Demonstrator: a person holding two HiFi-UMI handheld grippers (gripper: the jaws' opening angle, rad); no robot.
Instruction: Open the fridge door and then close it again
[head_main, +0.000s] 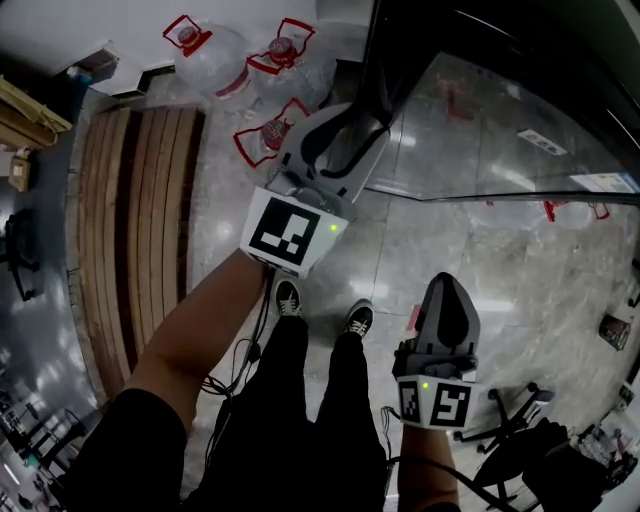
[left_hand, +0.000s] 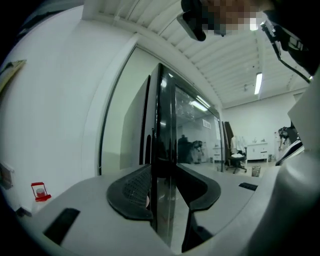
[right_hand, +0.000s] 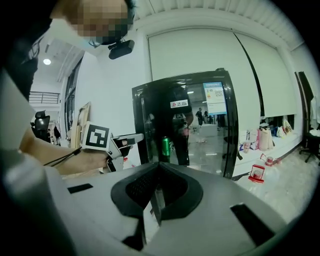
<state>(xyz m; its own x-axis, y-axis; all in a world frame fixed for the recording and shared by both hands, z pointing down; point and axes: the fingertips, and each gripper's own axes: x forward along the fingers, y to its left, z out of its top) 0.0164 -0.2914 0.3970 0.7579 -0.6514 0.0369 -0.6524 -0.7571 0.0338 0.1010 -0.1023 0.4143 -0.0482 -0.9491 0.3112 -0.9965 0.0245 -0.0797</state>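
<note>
The black fridge (head_main: 500, 120) with a glass door stands ahead of me and fills the head view's upper right. My left gripper (head_main: 372, 118) reaches level to the door's left edge. In the left gripper view its jaws (left_hand: 162, 195) straddle the black door edge (left_hand: 162, 125), one pad against each side. My right gripper (head_main: 447, 290) hangs lower and free, in front of the glass, with its jaws together and nothing in them. The right gripper view shows the fridge front (right_hand: 185, 125), a green can (right_hand: 165, 147) inside, and the left gripper (right_hand: 122, 142) at the fridge's left side.
Large water bottles with red handles (head_main: 215, 55) lie on the floor left of the fridge, next to a wooden slatted bench (head_main: 135, 220). An office chair (head_main: 520, 420) stands at the lower right. Another red-handled bottle (right_hand: 257, 172) sits right of the fridge.
</note>
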